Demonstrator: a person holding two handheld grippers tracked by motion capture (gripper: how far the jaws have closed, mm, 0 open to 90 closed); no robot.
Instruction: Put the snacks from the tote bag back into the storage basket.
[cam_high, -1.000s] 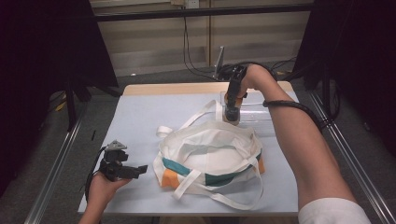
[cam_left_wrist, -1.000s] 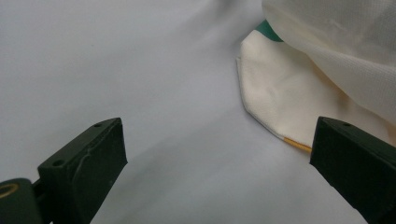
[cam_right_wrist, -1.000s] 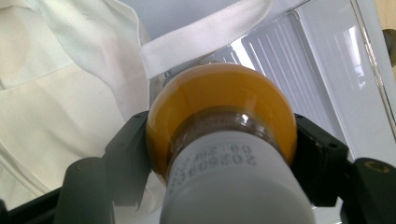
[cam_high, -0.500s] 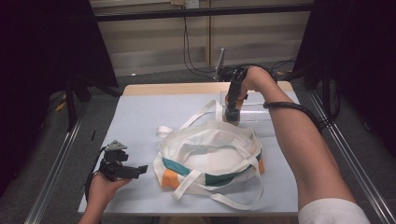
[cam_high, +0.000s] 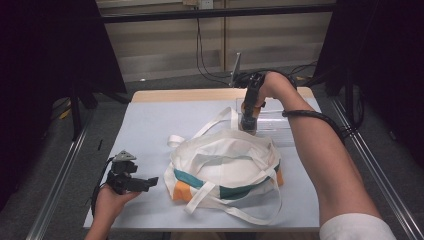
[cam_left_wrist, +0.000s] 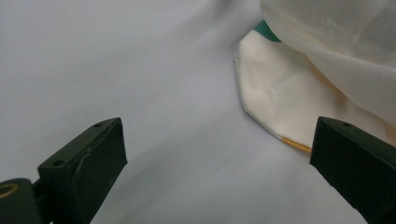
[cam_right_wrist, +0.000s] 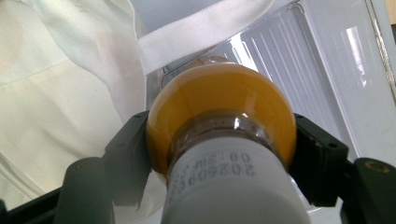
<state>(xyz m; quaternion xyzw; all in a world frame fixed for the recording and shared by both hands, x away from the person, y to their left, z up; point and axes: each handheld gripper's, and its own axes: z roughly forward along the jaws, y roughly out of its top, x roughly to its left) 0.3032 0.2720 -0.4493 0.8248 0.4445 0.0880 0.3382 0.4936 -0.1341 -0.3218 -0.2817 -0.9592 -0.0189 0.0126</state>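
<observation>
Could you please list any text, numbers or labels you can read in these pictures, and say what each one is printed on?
"202609 28" or thereabouts, printed upside down on the white cap of the orange-filled clear bottle held in the right hand-held gripper; the digits are partly blurred, so the reading is unsure.
The white cloth tote bag shows no readable print.
</observation>
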